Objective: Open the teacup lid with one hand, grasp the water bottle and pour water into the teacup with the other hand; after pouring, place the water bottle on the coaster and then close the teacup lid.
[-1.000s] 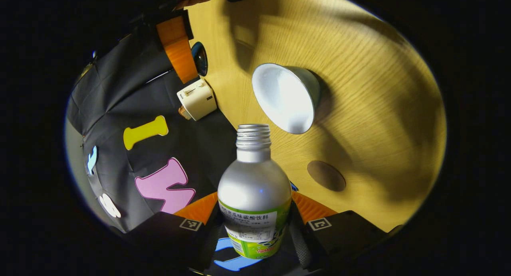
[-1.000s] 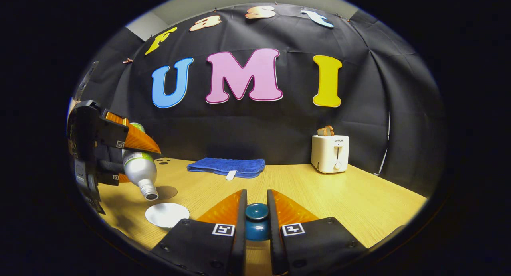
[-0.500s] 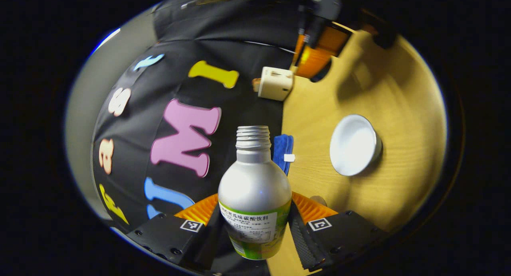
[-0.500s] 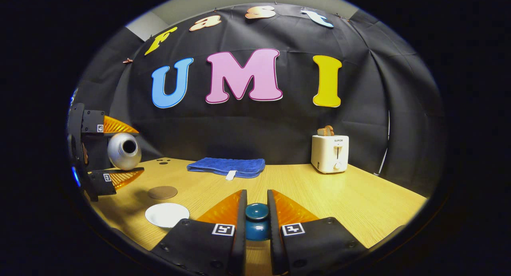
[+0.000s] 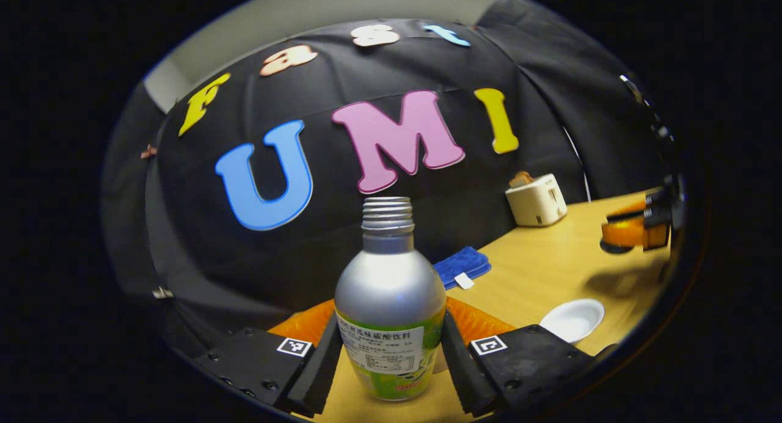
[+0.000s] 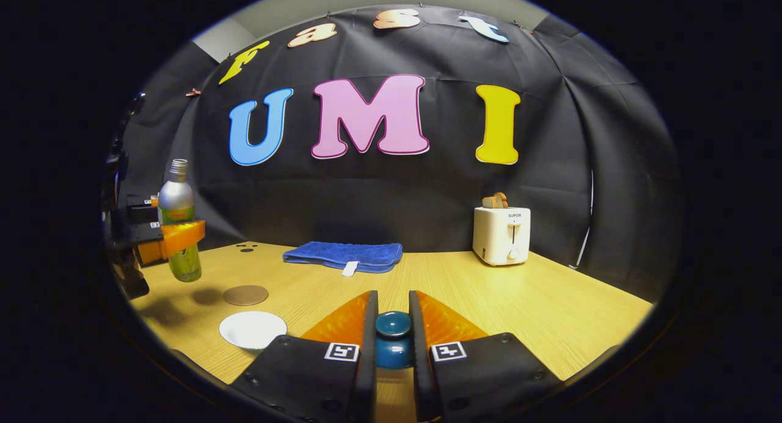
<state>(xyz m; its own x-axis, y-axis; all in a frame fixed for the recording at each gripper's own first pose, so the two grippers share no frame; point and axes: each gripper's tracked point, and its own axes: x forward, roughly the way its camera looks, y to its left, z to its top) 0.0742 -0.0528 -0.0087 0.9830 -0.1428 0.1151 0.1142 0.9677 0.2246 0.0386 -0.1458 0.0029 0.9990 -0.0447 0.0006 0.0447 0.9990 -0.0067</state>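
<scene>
Left gripper (image 5: 391,356) clamps upright silver aluminium bottle with green label (image 5: 390,301); right gripper (image 6: 391,334) clamps dark blue ceramic teacup lid (image 6: 392,337) above wooden table (image 6: 519,307).

The left gripper (image 5: 391,356) clamps both black fingers on an upright, uncapped silver aluminium water bottle with a green label (image 5: 390,301). To the right on the pale wooden table (image 5: 544,270) sits an open white teacup (image 5: 572,320). Farther off lie a folded blue cloth (image 5: 462,265) and a cream toaster (image 5: 536,200). The right gripper (image 5: 635,230) hangs at the far right edge.
</scene>
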